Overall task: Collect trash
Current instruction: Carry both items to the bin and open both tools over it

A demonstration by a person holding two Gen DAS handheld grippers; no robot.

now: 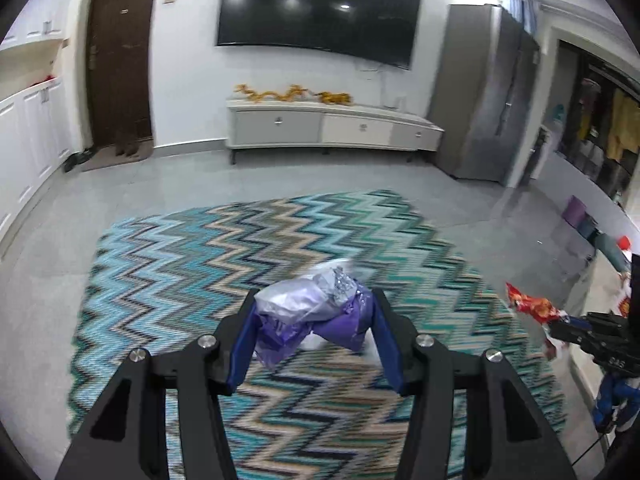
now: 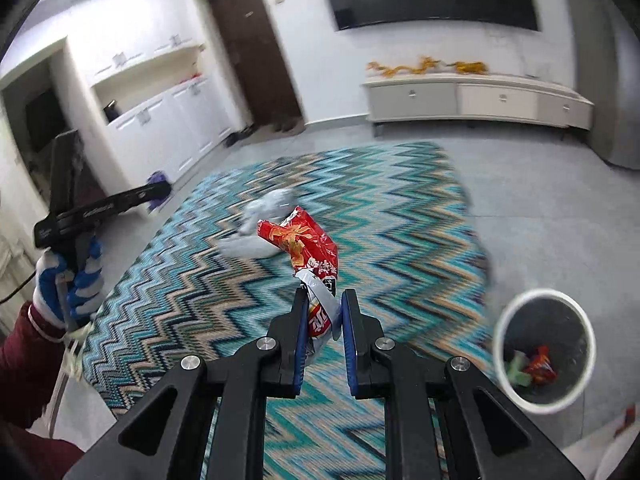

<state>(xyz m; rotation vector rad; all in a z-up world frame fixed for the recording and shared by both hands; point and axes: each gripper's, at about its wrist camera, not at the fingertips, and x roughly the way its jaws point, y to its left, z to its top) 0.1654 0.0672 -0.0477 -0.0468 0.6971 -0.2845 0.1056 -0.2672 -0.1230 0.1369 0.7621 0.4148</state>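
Zigzag rug [image 1: 200, 260] is spread beneath both tools. A purple wrapper [image 1: 316, 316] is clamped by the left gripper [image 1: 314, 312]; a red wrapper [image 2: 308, 248] by the right gripper [image 2: 322, 312] (bin [image 2: 516, 312] near right).

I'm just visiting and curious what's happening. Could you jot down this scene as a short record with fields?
left gripper: shut on purple plastic bag
right gripper: shut on red snack wrapper
trash bin: white rim, on the floor beside the rug, wrappers already inside
rug: zigzag pattern, crumpled grey bag lying on it
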